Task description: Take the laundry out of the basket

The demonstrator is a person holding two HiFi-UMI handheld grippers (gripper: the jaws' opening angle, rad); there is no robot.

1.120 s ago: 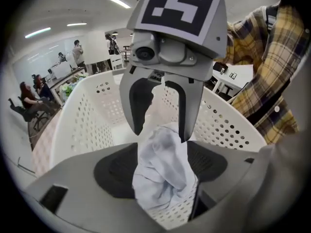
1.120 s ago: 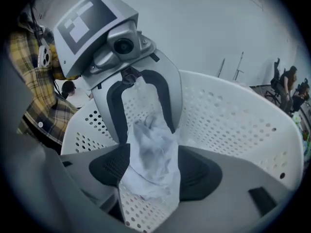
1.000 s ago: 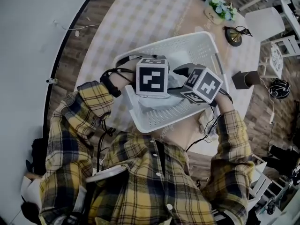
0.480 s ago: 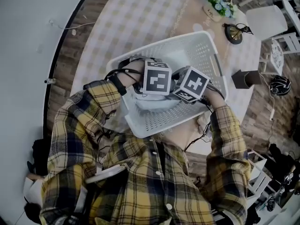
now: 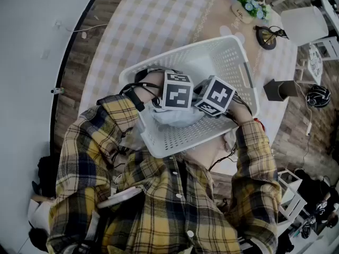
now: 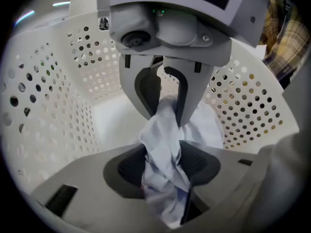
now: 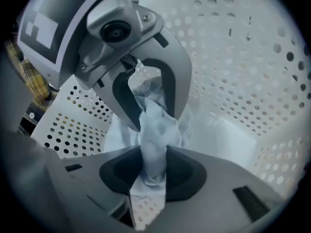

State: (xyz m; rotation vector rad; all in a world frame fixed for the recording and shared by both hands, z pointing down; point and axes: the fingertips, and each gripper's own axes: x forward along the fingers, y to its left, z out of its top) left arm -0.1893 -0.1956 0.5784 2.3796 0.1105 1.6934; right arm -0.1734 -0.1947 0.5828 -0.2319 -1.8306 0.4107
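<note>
A white perforated laundry basket (image 5: 241, 62) stands on the table with a crumpled pale blue-white cloth (image 5: 172, 115) in its bottom. Both grippers reach down into it side by side, and their marker cubes hide the fingertips in the head view. The left gripper (image 6: 163, 171) has just been closing its jaws, and a bunch of the cloth (image 6: 163, 149) is pinched between them. The right gripper (image 7: 153, 166) has also just been closing, and its pads squeeze a twisted fold of the same cloth (image 7: 153, 140). Each gripper view shows the other gripper a short way ahead, clamped on the cloth.
The basket's holed walls (image 6: 53, 106) stand close around both grippers. On the checked tablecloth (image 5: 153, 20) beyond the basket are a flower pot (image 5: 249, 7), a dark round object (image 5: 266, 36) and a dark box (image 5: 279, 89). A white chair (image 5: 302, 25) stands at the far right.
Both grippers have sunk deeper into the basket, down onto the cloth. Their marker cubes have drawn closer together.
</note>
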